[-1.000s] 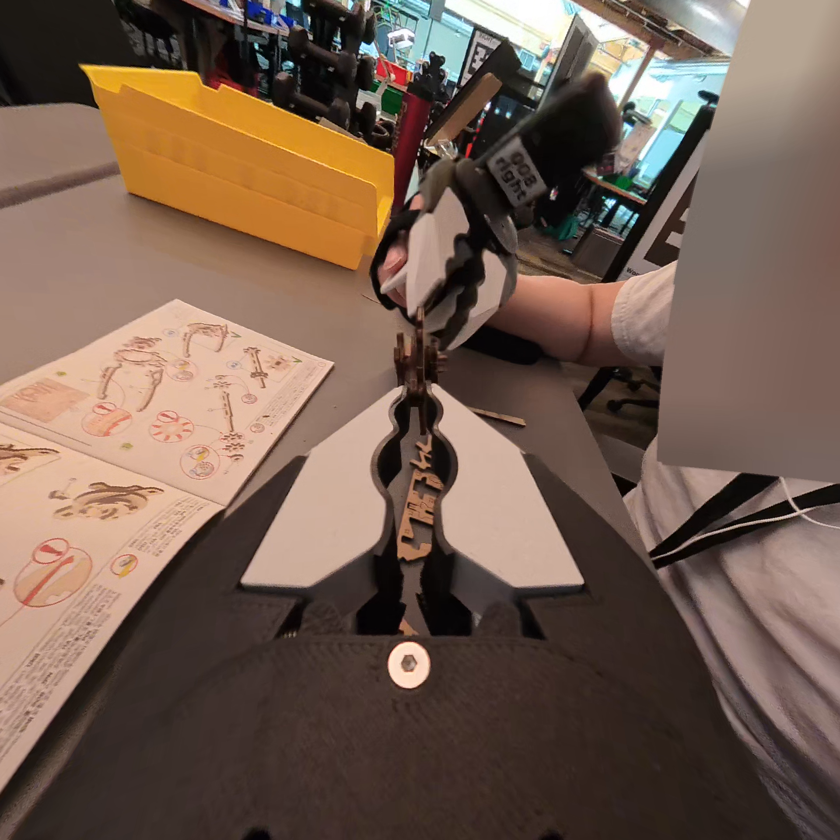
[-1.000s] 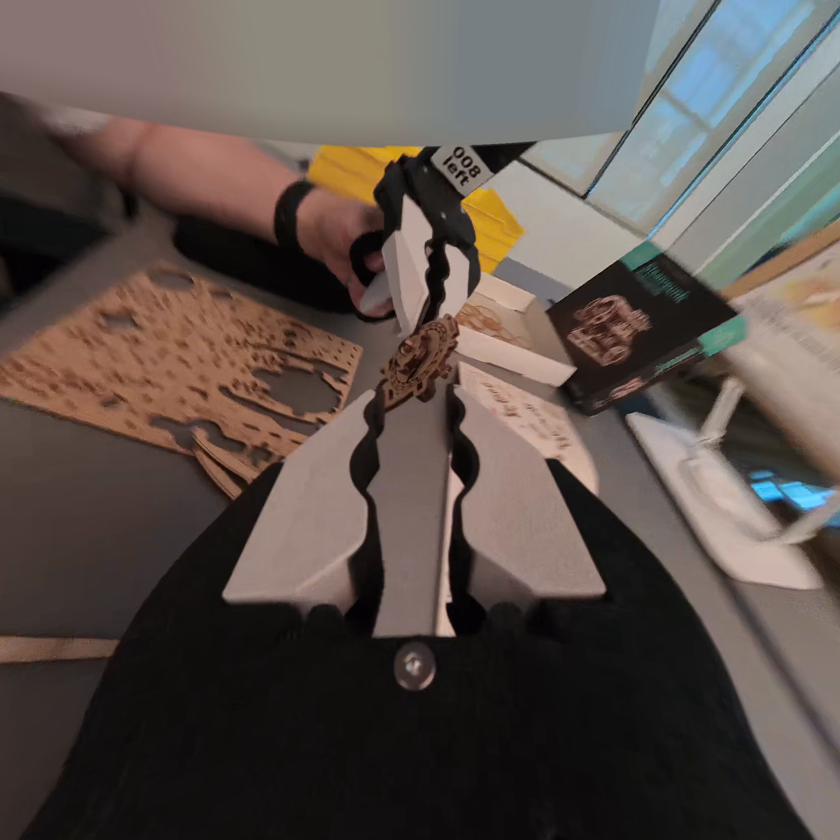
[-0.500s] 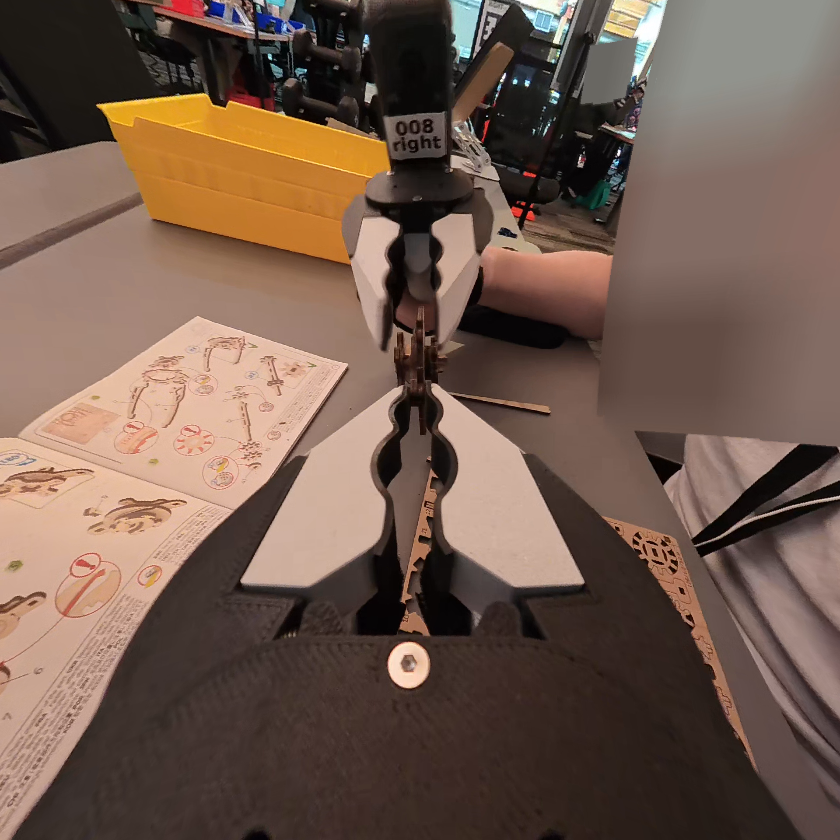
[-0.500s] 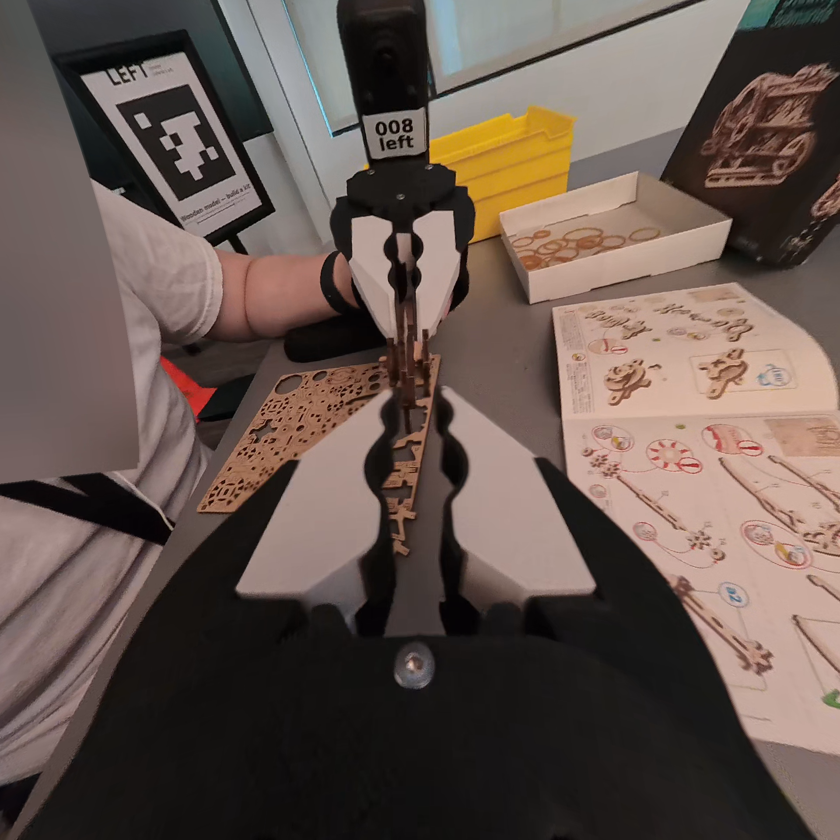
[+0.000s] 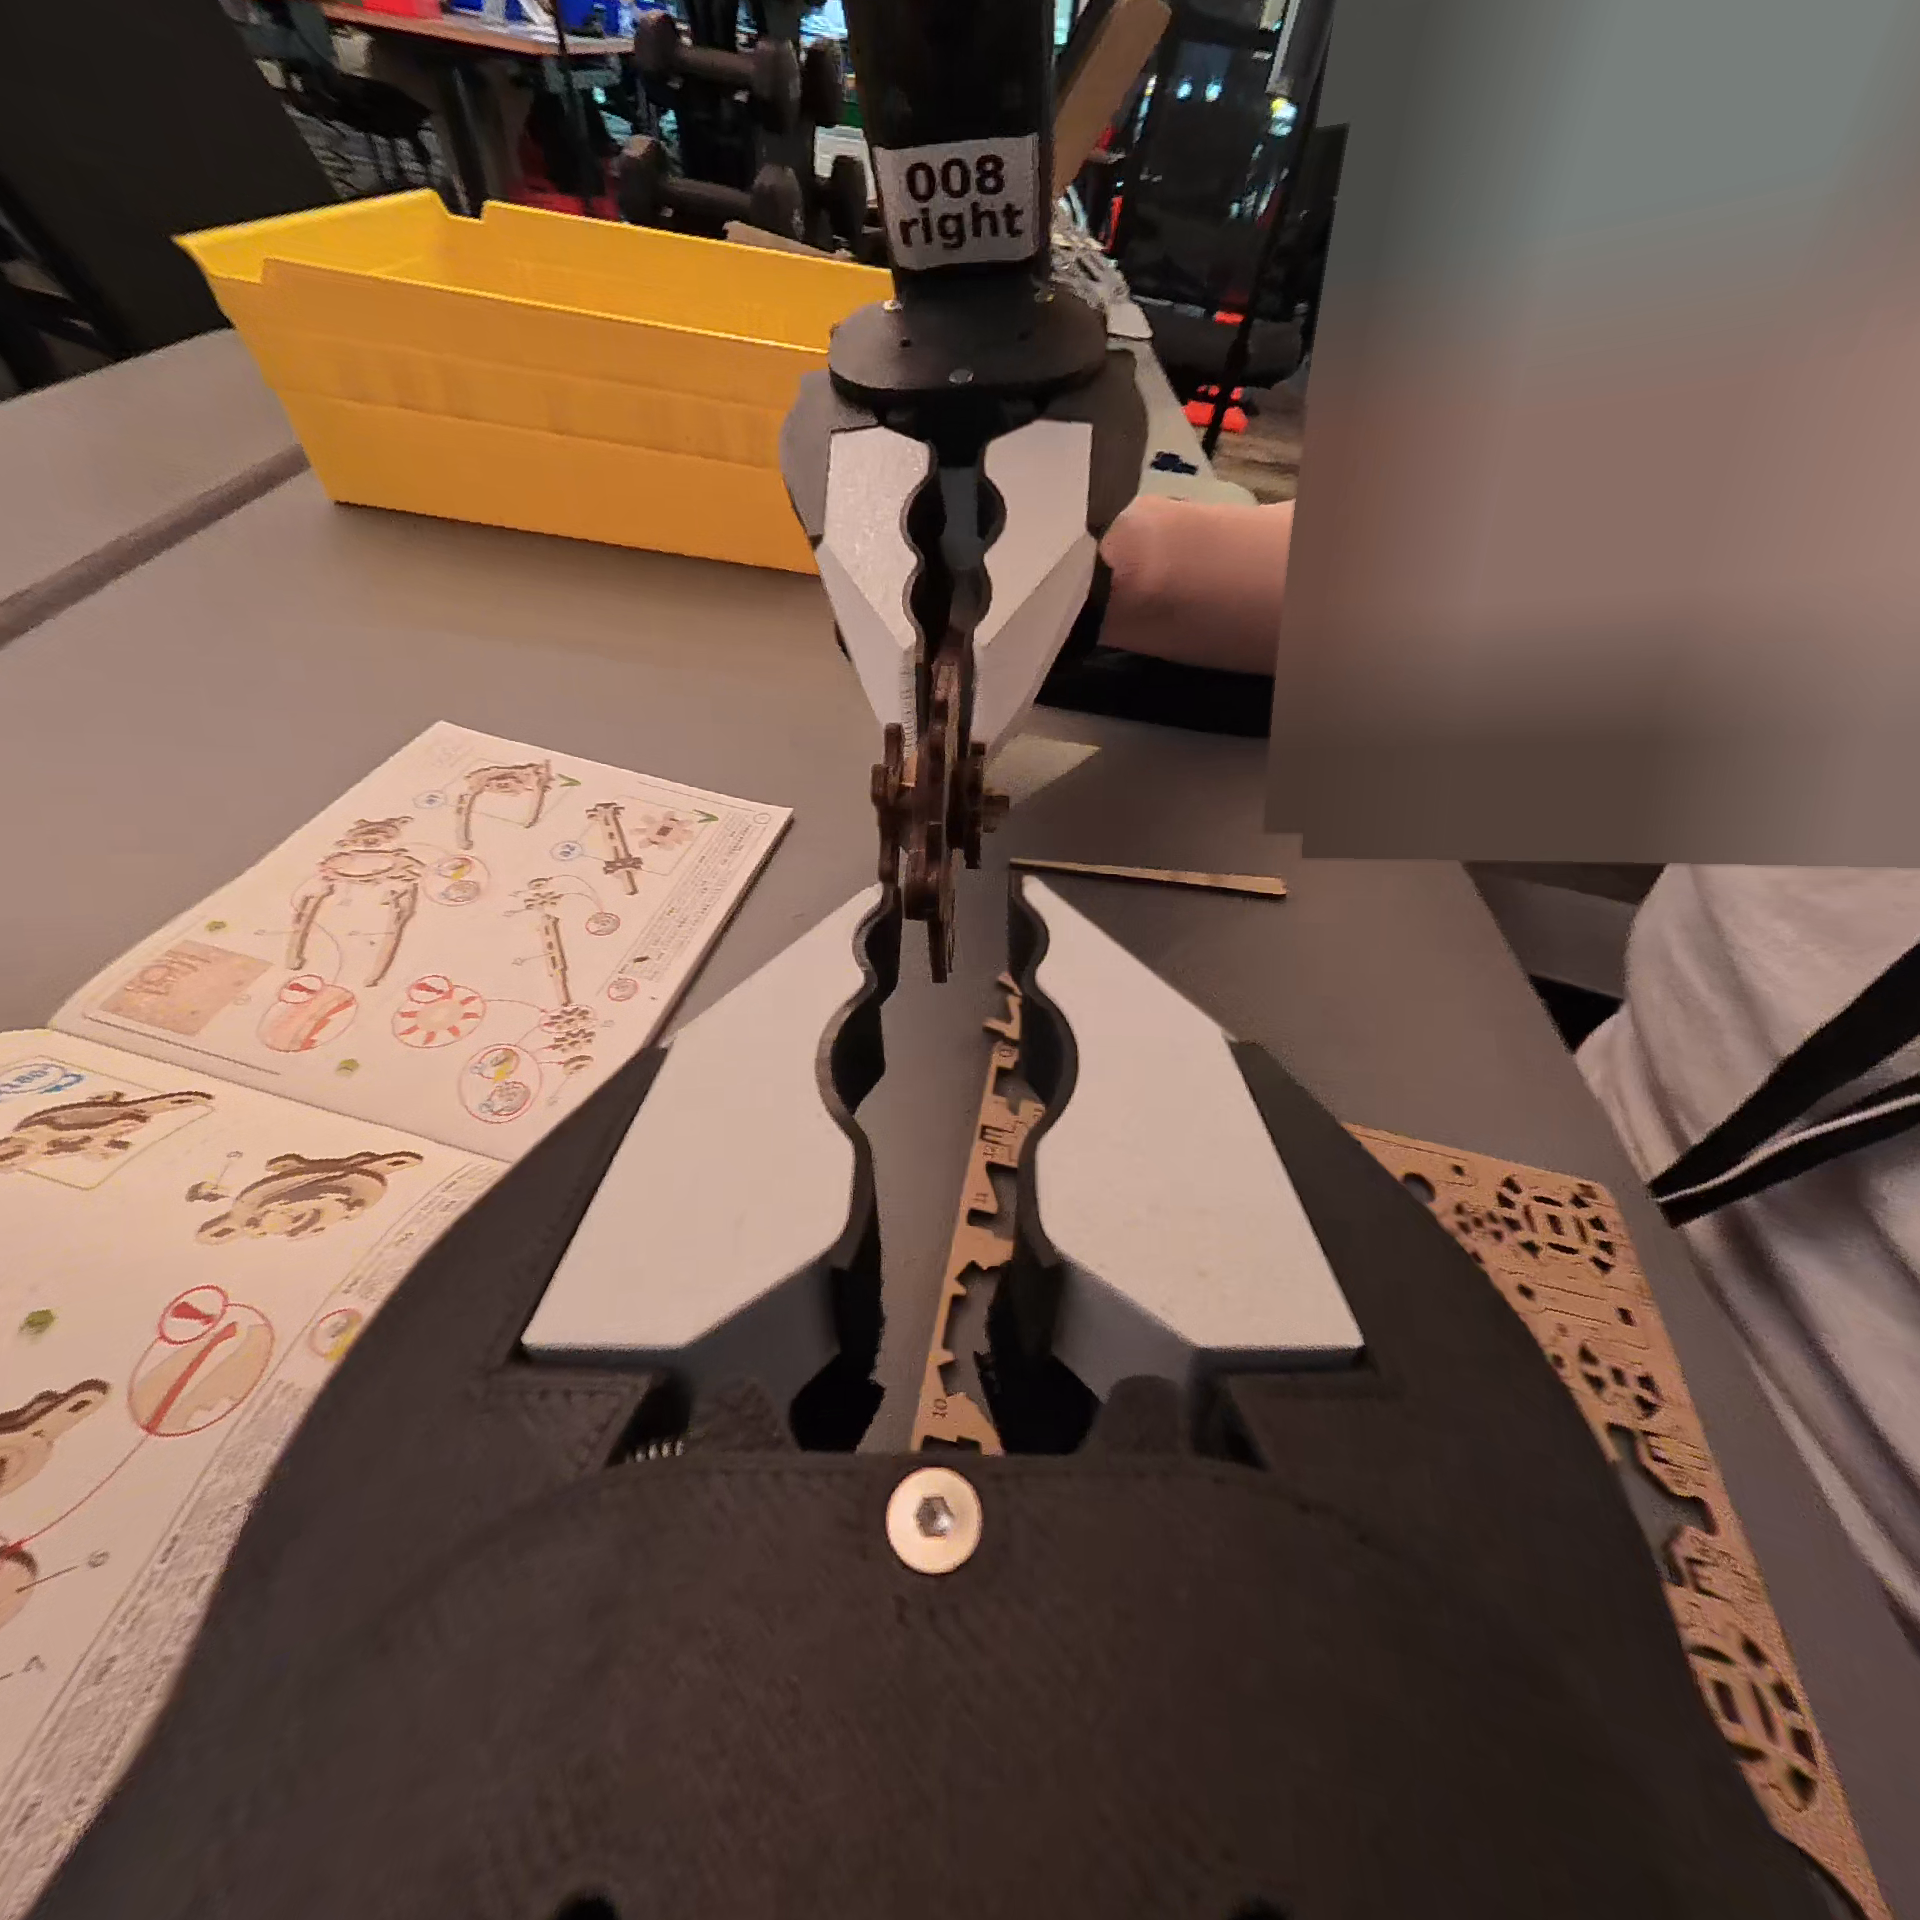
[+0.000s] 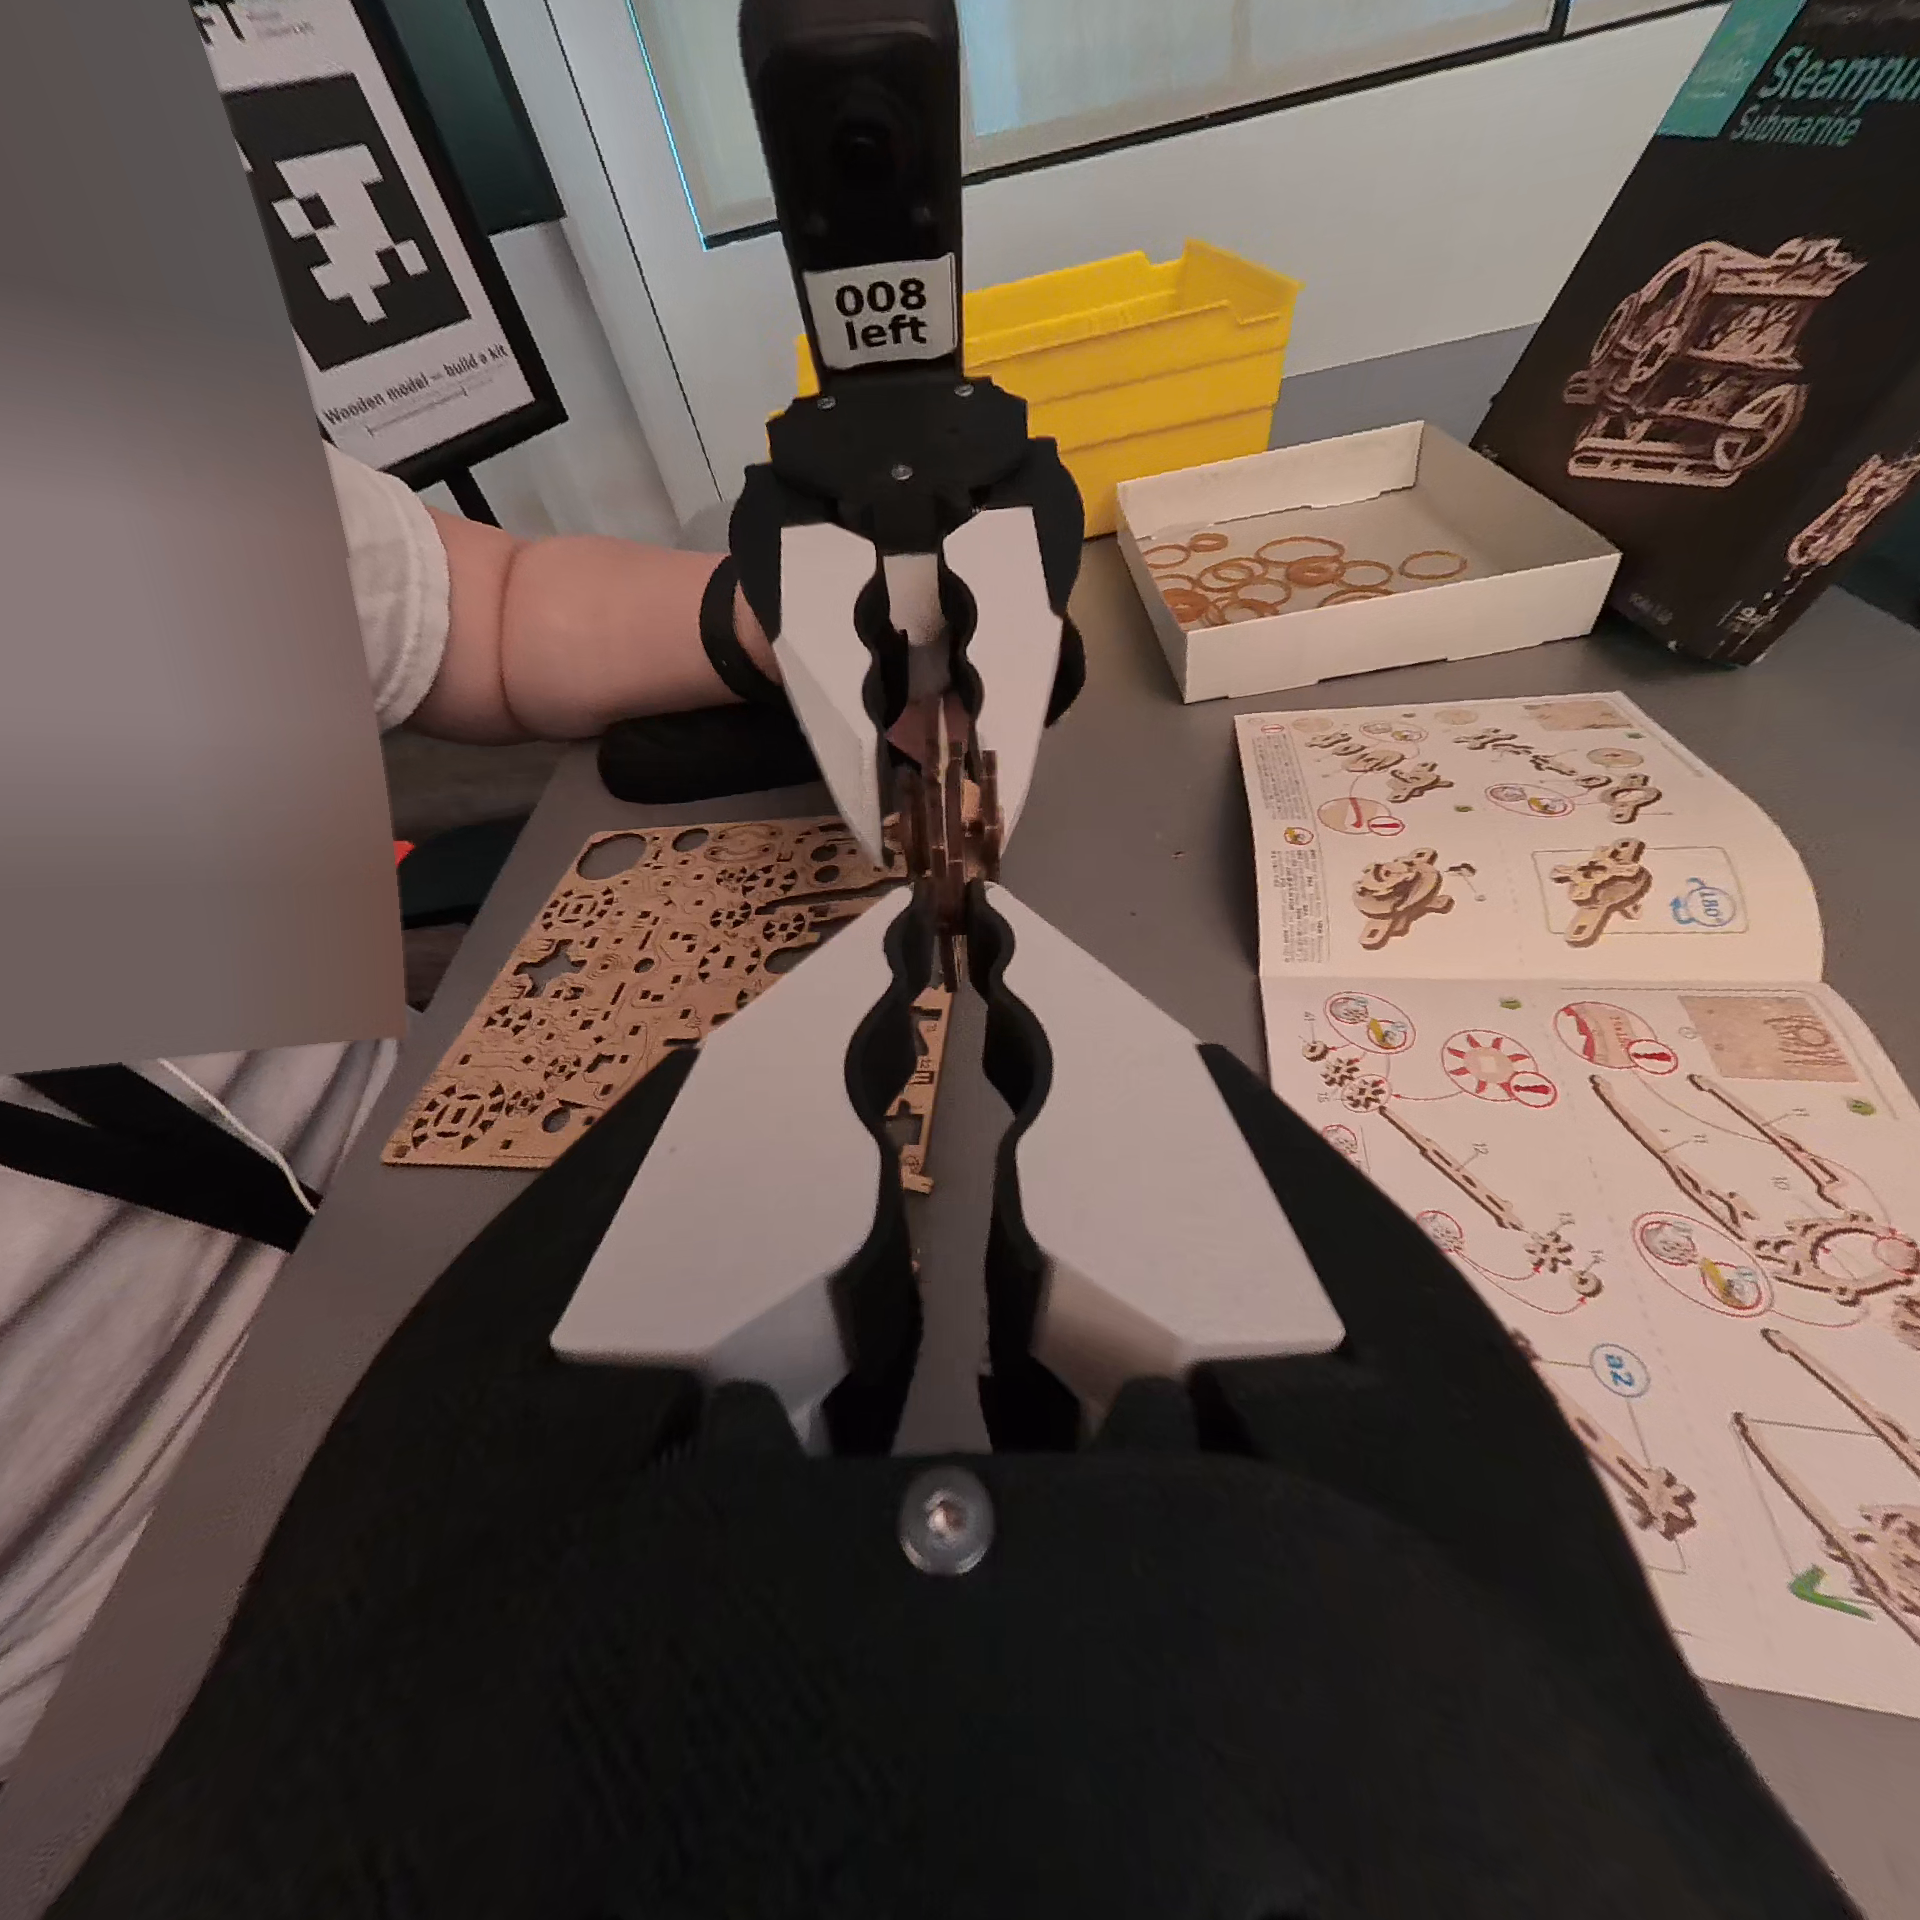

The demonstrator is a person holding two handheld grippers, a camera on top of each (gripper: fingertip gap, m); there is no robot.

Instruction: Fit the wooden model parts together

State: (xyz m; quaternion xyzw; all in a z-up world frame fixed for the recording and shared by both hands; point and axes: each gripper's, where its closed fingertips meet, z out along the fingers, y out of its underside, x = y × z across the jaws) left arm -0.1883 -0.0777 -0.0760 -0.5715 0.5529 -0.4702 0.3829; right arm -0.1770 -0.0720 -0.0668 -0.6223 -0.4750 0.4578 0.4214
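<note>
Two tools meet tip to tip above the grey bench. The right tool, entering the left wrist view from 12 o'clock, pinches the small brown wooden gear assembly. The left tool is spread, its fingers flanking the assembly's lower edge. On the bench lie the perforated plywood parts sheet at 9 o'clock and the open instruction booklet at 3 o'clock in the right wrist view.

You get soft, even indoor light with faint shadows on the bench. Both views bend strongly at the edges; the left view's far background looks dim and soft.
</note>
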